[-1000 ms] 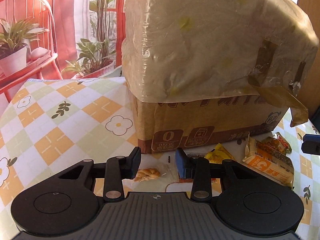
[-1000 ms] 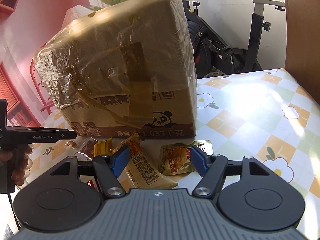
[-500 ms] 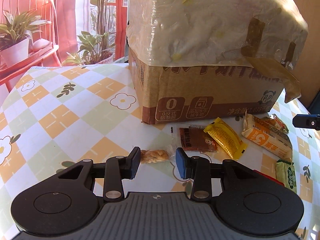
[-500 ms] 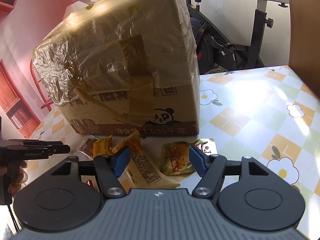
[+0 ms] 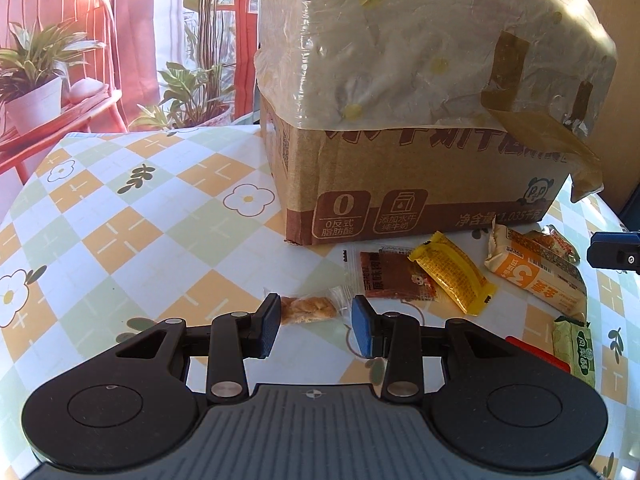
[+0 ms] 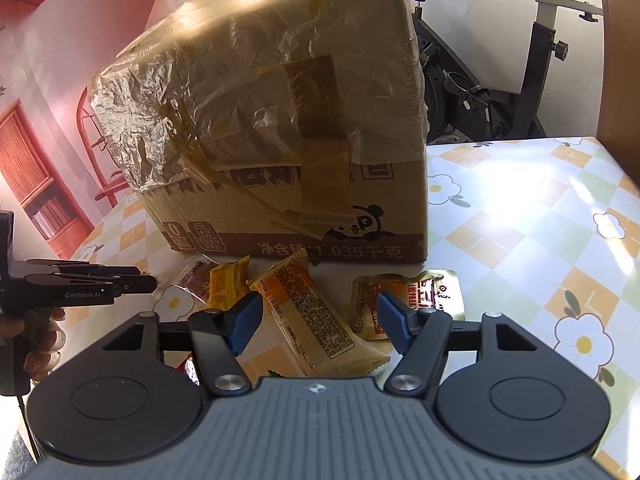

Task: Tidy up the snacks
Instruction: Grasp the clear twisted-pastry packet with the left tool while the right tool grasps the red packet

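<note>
A cardboard box wrapped in plastic film stands on the table; it also shows in the right wrist view. Snack packets lie in front of it: a clear pack of small pastries, a brown packet, a yellow packet, an orange-and-white bar and a green packet. My left gripper is open, its fingers either side of the pastry pack. My right gripper is open over the orange-and-white bar, with a red-and-gold pouch to its right.
The table has a checked cloth with flowers. Red chairs and potted plants stand behind on the left. An exercise bike stands behind on the right. A wooden panel rises at the right edge.
My left gripper has drawn back from the box and risen, so more packets show. The pastry pack stays between its open fingers. The right gripper has barely moved.
</note>
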A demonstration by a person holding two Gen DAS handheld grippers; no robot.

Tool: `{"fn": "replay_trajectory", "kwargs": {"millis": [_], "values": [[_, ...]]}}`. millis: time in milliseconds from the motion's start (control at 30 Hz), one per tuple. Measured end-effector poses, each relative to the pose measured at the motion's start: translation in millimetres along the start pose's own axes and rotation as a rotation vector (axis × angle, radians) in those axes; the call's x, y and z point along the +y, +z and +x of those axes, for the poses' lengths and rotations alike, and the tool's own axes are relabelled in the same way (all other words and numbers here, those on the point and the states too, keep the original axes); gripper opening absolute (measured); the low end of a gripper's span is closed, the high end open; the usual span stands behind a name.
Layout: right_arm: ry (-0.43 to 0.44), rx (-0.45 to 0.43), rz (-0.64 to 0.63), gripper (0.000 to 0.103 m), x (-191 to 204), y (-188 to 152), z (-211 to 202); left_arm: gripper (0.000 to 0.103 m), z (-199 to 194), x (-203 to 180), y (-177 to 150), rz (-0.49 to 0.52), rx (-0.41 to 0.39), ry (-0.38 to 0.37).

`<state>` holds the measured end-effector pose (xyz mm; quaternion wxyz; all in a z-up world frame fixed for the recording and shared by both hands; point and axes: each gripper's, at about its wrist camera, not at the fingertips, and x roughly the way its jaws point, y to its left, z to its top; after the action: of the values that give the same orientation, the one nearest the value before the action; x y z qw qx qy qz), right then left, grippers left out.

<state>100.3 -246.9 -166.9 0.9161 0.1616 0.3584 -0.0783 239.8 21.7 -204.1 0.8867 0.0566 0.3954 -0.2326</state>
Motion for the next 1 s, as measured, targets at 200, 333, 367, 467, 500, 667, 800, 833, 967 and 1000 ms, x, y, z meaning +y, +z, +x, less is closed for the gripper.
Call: {"fn": "replay_trajectory", "kwargs": {"millis": [200, 333, 367, 467, 500, 667, 800, 833, 967, 1000], "values": [[-0.003, 0.001, -0.017, 0.067, 2.0, -1.1, -1.5, 0.042, -10.8, -4.0, -6.5, -0.027, 0.03, -0.065], [-0.003, 0.009, -0.015, 0.067, 2.2, -3.5, 0.7, 0.042, -17.1, -0.6, 6.4, 0.002, -0.032, -0.057], [-0.003, 0.012, -0.011, 0.067, 1.9, -4.2, 1.7, 0.042, -14.6, 3.0, 11.1, -0.019, -0.037, -0.059], [-0.004, 0.02, -0.001, 0.067, 2.4, -6.6, 4.3, 0.042, 2.9, 10.6, 19.8, -0.077, -0.017, -0.073], [-0.003, 0.023, 0.001, 0.066, 2.6, -7.1, 4.6, 0.042, 10.4, 10.6, 20.3, -0.087, -0.002, -0.065], [-0.003, 0.039, -0.005, 0.066, 2.8, -7.5, 4.4, 0.042, 12.7, 0.6, 7.2, -0.042, 0.03, -0.051], [0.005, 0.059, -0.049, 0.066, 6.3, -7.6, 6.2, 0.046, -4.7, -5.7, -11.0, 0.001, 0.03, -0.027], [0.005, 0.061, -0.059, 0.066, 7.5, -7.9, 6.6, 0.046, -8.8, -5.1, -15.5, -0.005, 0.027, -0.024], [0.02, 0.057, -0.067, 0.066, 13.0, -8.2, 7.1, 0.05, -20.7, 8.9, -27.1, -0.119, 0.011, -0.009], [0.024, 0.057, -0.068, 0.066, 14.3, -8.5, 6.7, 0.05, -23.5, 13.2, -30.4, -0.165, 0.014, 0.002]]}}
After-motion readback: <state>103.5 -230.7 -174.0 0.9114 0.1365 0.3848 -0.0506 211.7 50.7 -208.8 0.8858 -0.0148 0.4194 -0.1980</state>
